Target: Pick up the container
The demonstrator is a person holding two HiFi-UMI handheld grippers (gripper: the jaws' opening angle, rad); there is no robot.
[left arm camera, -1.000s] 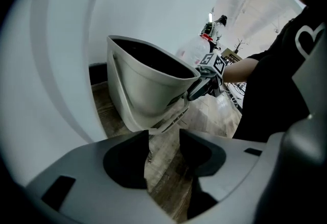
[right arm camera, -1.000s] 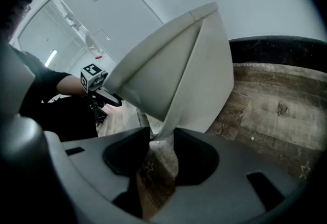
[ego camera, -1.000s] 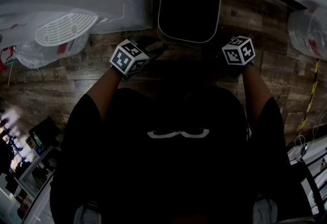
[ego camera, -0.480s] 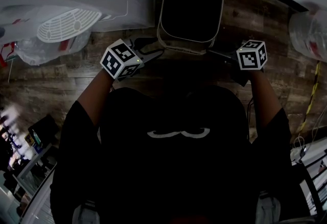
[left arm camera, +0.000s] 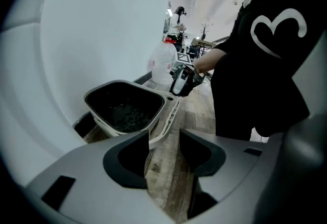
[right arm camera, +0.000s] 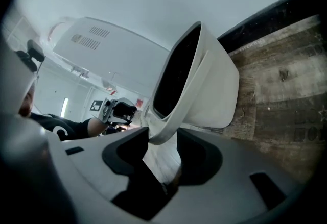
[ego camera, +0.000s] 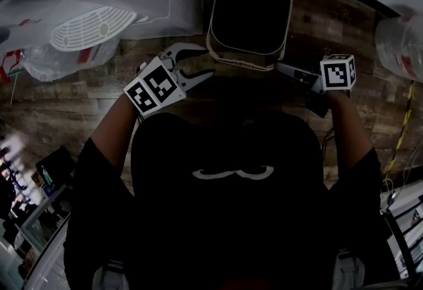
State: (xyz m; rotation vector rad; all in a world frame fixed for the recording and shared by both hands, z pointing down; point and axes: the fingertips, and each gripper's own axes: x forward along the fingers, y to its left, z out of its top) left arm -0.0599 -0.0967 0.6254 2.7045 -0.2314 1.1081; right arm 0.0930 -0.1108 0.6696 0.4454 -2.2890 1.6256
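The white container (ego camera: 243, 63), a rounded-rectangular bin with a dark inside, stands in the far middle of the scene on the wood-plank floor (ego camera: 344, 24), its far side close to the dark baseboard (right arm camera: 265, 19) under a white wall; no view settles whether its base is clear of the floor. The right gripper (right arm camera: 163, 139) is at the bin's near right corner, and its own view shows the bin's white rim filling the gap between the jaws and touching both pads, so the jaws grip it while standing fairly wide; they have just been opening a little with the rim between them. The left gripper (left arm camera: 163, 139) is at the near left corner with its jaws apart: the corner of the rim lies against the inner edge of one jaw, and the rest of the gap shows bare floor, so nothing is clamped there. Each gripper carries its marker cube, and the person's forearms reach out from a black shirt (ego camera: 228, 203) with a white design. To the far left lies a white panel with an oval slatted grille (ego camera: 92, 28), with a crumpled clear plastic bag (ego camera: 46, 64) just near it. At the far right sits a translucent plastic jug (ego camera: 400, 37), and nearer on that side a yellow-and-black cord (ego camera: 400, 123) trails over the floor.
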